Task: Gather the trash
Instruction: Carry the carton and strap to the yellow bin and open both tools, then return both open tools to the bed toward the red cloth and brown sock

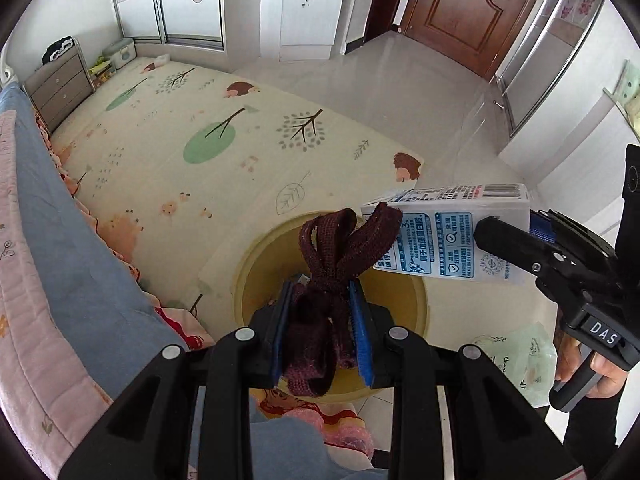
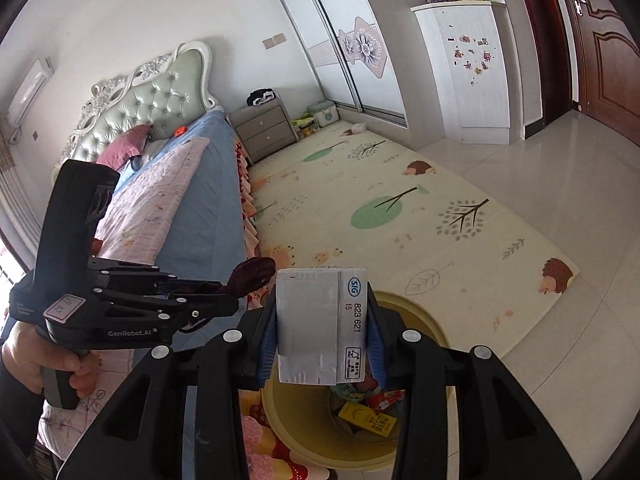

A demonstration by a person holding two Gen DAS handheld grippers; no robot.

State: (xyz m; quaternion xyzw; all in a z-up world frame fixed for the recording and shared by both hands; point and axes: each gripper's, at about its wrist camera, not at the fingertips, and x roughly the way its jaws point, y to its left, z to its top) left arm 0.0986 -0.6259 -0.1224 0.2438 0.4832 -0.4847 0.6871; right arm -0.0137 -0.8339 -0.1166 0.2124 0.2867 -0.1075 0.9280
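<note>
1. Hanging over the yellow bin (image 1: 256, 280), a dark red cloth strap (image 1: 336, 276) sits pinched between the blue pads of the left gripper (image 1: 325, 332), its looped ends sticking up past the fingertips.
2. Just to its right, a white and blue milk carton (image 1: 452, 232) is clamped at one end by the right gripper (image 1: 516, 232), lying roughly level above the bin's far rim.
3. Seen from the right wrist, the carton (image 2: 320, 328) fills the gap between both closed fingers, with wrappers (image 2: 368, 412) in the bin (image 2: 424, 320) below.
4. The bin stands at the play mat's (image 1: 200, 148) near corner, beside the bed (image 1: 60, 260).
</note>
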